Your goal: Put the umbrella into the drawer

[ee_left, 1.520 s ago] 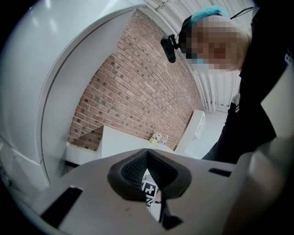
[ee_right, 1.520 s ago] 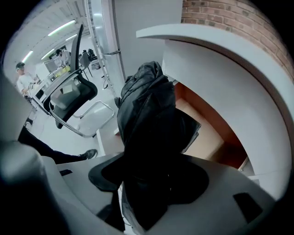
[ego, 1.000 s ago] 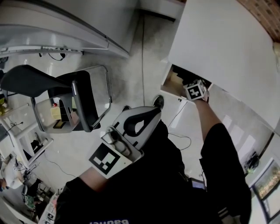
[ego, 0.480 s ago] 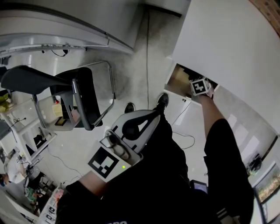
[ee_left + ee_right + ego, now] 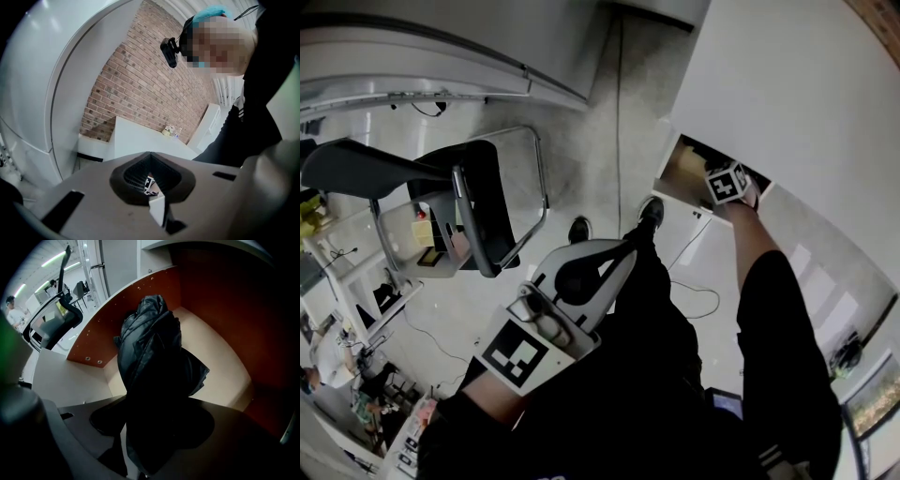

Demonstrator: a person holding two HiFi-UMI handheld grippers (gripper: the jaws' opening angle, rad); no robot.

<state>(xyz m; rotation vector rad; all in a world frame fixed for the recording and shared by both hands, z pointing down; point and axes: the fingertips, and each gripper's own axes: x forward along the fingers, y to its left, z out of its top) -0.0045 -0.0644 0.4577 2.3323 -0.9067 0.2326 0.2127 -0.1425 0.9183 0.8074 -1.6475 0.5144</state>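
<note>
The black folded umbrella (image 5: 149,348) is clamped in my right gripper (image 5: 149,434), which is shut on its near end. The rest of the umbrella reaches into the open drawer (image 5: 213,345), over its pale wooden floor and between its red-brown walls. In the head view, the right gripper (image 5: 724,184) is at the mouth of the drawer (image 5: 680,169) under the white top, and the umbrella is hidden there. My left gripper (image 5: 628,249) is held low in front of the person's body. It is shut on nothing and far from the drawer. In the left gripper view, the left gripper (image 5: 150,157) points up at a brick wall.
The white desk top (image 5: 787,94) overhangs the drawer. A black office chair (image 5: 441,187) with a metal frame stands to the left on the pale floor. A cable (image 5: 694,295) trails on the floor beside the person's shoes (image 5: 649,212). A white curved wall (image 5: 441,47) runs along the far side.
The right gripper stays at the drawer mouth with the umbrella. The left gripper has drifted slightly down and left in the head view.
</note>
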